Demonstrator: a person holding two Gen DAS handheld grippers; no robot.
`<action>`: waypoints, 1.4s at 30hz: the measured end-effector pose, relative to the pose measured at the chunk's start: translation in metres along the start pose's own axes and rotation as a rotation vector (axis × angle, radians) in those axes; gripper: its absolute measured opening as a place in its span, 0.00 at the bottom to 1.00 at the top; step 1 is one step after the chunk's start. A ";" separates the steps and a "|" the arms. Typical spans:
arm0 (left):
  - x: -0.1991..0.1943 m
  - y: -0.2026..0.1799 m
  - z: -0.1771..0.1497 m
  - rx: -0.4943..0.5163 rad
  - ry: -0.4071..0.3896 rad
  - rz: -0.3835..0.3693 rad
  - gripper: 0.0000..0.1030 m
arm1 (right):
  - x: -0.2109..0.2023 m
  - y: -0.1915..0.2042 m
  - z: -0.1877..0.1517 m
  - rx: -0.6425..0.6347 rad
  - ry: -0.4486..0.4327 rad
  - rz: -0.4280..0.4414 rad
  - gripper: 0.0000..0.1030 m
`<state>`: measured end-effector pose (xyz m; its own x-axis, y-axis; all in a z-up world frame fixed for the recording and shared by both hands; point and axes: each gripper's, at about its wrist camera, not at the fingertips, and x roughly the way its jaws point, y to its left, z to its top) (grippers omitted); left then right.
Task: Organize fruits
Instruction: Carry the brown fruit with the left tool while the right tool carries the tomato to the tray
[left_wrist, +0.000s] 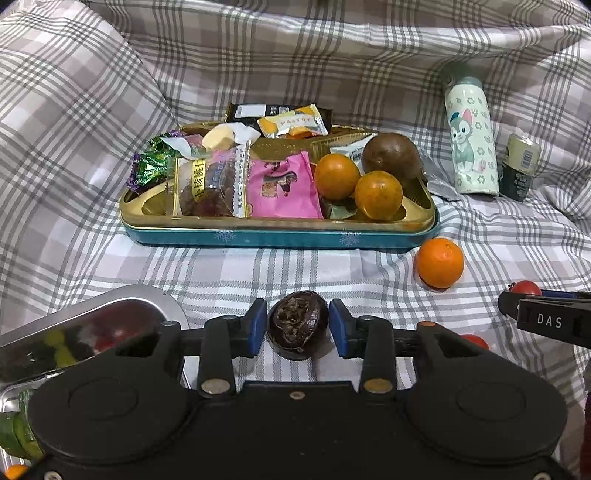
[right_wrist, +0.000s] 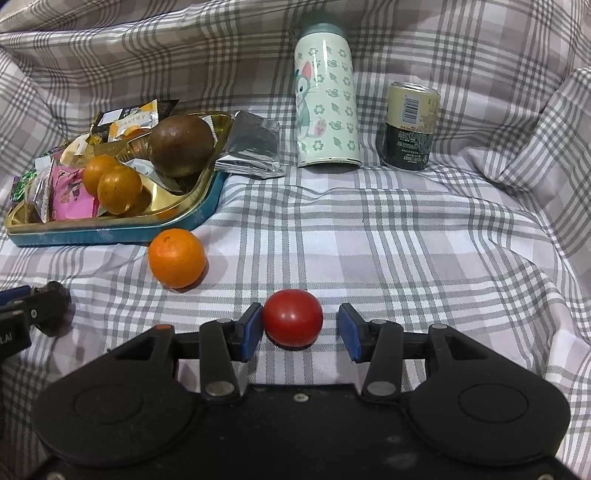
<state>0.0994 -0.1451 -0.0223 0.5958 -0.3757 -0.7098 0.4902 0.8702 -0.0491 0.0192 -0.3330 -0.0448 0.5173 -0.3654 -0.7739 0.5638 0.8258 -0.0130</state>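
Observation:
My left gripper (left_wrist: 297, 328) is open, its blue pads on either side of a dark purple-brown fruit (left_wrist: 297, 328) that rests on the checked cloth, with small gaps. My right gripper (right_wrist: 301, 328) is open around a red tomato (right_wrist: 292, 318) on the cloth; the left pad touches it, the right pad stands clear. A loose orange (left_wrist: 439, 262) lies in front of the teal-and-gold tin tray (left_wrist: 280, 236), also in the right wrist view (right_wrist: 176, 257). Two oranges (left_wrist: 378, 195) and a brown round fruit (left_wrist: 391, 153) sit in the tray among snack packets.
A metal tray (left_wrist: 92, 325) lies at the lower left with green produce (left_wrist: 18, 432) on it. A cartoon-cat bottle (right_wrist: 327, 99) and a can (right_wrist: 412, 125) stand at the back. A silver foil packet (right_wrist: 253, 146) lies beside the tin tray. Another tomato (left_wrist: 474, 340) lies by my right gripper.

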 end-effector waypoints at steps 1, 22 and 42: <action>-0.001 0.000 0.000 0.001 -0.007 -0.002 0.46 | 0.000 -0.001 0.000 0.006 0.001 -0.001 0.47; 0.009 -0.009 -0.006 0.021 0.020 -0.012 0.49 | -0.001 0.007 -0.002 -0.022 -0.019 -0.035 0.41; 0.013 -0.022 -0.005 0.074 -0.002 0.019 0.48 | -0.008 0.008 -0.013 -0.024 -0.055 -0.029 0.33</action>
<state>0.0934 -0.1674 -0.0334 0.6071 -0.3600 -0.7084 0.5245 0.8513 0.0169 0.0117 -0.3183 -0.0470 0.5359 -0.4119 -0.7370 0.5638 0.8244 -0.0508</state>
